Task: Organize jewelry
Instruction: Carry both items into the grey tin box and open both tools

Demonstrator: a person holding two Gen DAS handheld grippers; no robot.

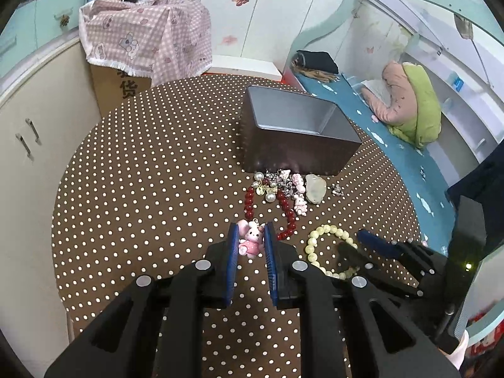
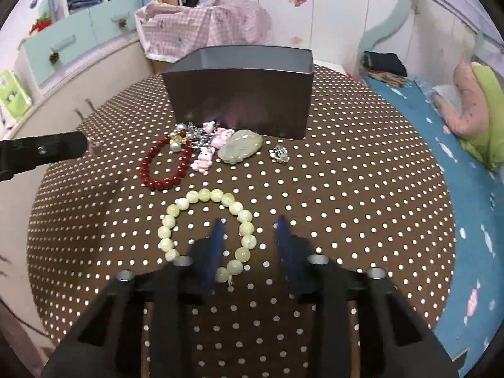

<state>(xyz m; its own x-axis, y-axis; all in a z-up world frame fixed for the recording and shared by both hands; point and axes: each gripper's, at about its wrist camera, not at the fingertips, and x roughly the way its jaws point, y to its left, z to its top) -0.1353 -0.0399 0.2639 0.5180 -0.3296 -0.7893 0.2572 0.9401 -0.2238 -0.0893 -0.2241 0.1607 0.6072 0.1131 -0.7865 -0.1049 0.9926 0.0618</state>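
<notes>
My left gripper (image 1: 251,231) is shut on a pink bunny charm (image 1: 250,238), held above the dotted table (image 1: 141,189). A red bead bracelet (image 1: 285,211) lies just beyond it. My right gripper (image 2: 250,226) is open, its fingers straddling the right side of a pale green bead bracelet (image 2: 204,230) on the table. A grey metal box (image 2: 242,94) stands open at the back. In front of it lie pearls and silver charms (image 2: 186,137), pink charms (image 2: 214,145), a jade pendant (image 2: 241,146) and a small silver clip (image 2: 278,154).
A blue bed (image 2: 456,173) with pink and green pillows runs along the right. A cardboard box under a pink checked cloth (image 1: 148,41) stands behind the table. White cabinets (image 1: 31,126) are on the left.
</notes>
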